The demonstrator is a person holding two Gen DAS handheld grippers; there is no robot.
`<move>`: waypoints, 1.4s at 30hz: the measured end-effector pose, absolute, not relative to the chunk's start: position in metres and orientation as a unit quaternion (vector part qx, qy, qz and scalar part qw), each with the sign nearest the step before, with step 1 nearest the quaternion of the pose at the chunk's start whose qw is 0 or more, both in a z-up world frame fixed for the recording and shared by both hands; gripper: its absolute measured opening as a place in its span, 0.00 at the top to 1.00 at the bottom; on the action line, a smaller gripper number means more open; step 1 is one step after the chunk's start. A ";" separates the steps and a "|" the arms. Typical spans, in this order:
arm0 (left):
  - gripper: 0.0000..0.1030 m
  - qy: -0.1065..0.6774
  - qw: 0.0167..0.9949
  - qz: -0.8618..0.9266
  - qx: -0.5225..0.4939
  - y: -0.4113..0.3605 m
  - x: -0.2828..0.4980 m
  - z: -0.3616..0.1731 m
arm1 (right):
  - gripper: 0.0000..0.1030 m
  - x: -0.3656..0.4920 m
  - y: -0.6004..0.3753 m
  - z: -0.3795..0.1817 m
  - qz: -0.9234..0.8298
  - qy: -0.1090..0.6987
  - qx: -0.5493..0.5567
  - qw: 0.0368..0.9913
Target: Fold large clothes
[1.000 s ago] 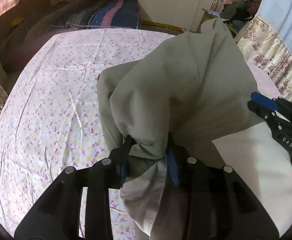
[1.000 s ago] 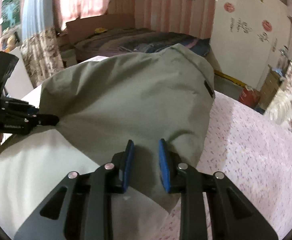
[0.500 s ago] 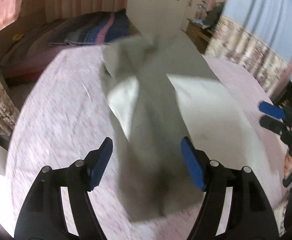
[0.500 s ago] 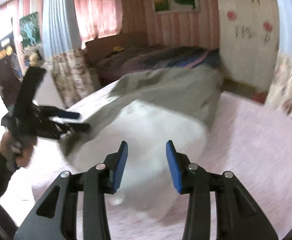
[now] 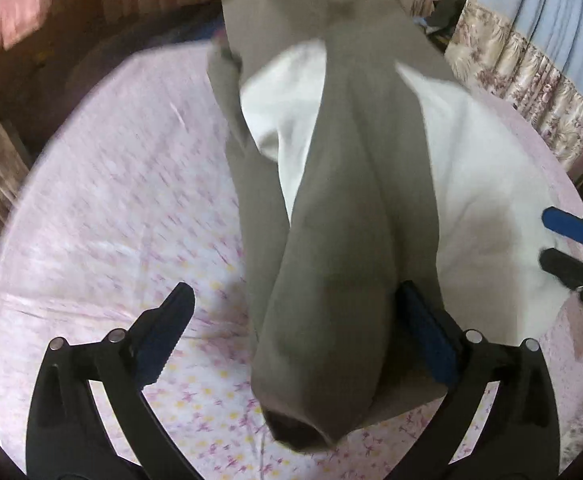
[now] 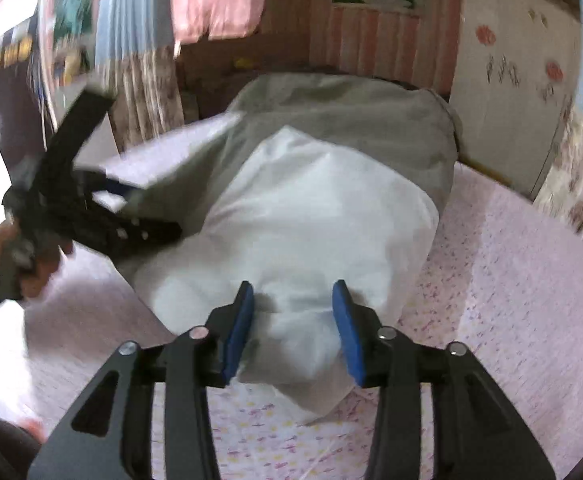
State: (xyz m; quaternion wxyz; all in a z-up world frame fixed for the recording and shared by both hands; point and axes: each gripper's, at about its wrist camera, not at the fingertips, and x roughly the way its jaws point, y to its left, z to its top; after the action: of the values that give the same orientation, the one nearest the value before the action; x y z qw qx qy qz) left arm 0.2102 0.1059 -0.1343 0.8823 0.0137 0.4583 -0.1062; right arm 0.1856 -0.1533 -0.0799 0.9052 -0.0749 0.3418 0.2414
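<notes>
- Left gripper (image 5: 291, 332): black frame, blue pads, jaws opening wide; a grey sleeve-like fold runs between them, seemingly unpinched, though blur hides the right pad's edge.
- Right gripper (image 6: 293, 322): jaws opening, white lining bunched between.
- Large grey-green garment with white lining (image 6: 331, 208) lies on the pink floral bedsheet (image 5: 123, 208).
- Beyond: pink striped walls, floral curtains (image 5: 523, 80).

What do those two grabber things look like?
Each gripper is black, with flat angled arms, triangle-shaped cut-outs and round silver screws. The fingers end in bright blue pads. The left gripper and the right gripper look the same. The hand holding the left one wears a dark sleeve.
</notes>
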 end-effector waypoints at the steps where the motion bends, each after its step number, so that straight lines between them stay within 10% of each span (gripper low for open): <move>1: 0.03 0.452 0.886 -0.102 0.015 0.107 0.207 -0.127 | 0.27 0.185 -0.162 -0.073 0.240 0.336 -0.046 0.910; 6: 0.03 0.439 0.890 -0.115 -0.031 0.122 0.203 -0.101 | 0.09 0.181 -0.196 -0.056 0.204 0.285 0.049 0.935; 28: 0.07 0.484 0.847 -0.187 -0.117 0.080 0.233 -0.148 | 0.10 0.234 -0.174 -0.133 0.195 0.390 0.154 0.887; 33: 0.38 0.457 0.861 -0.198 -0.101 0.074 0.228 -0.140 | 0.42 0.234 -0.156 -0.120 0.210 0.379 0.091 0.897; 42: 0.58 0.394 0.905 -0.145 -0.062 0.030 0.222 -0.105 | 0.60 0.210 -0.136 -0.068 0.198 0.255 -0.088 0.942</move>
State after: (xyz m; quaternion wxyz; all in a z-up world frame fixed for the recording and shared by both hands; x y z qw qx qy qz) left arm 0.2219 0.0300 -0.1046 0.9053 -0.0620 0.3942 -0.1455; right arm 0.2099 -0.1360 -0.0678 0.9425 -0.0885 0.2546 0.1976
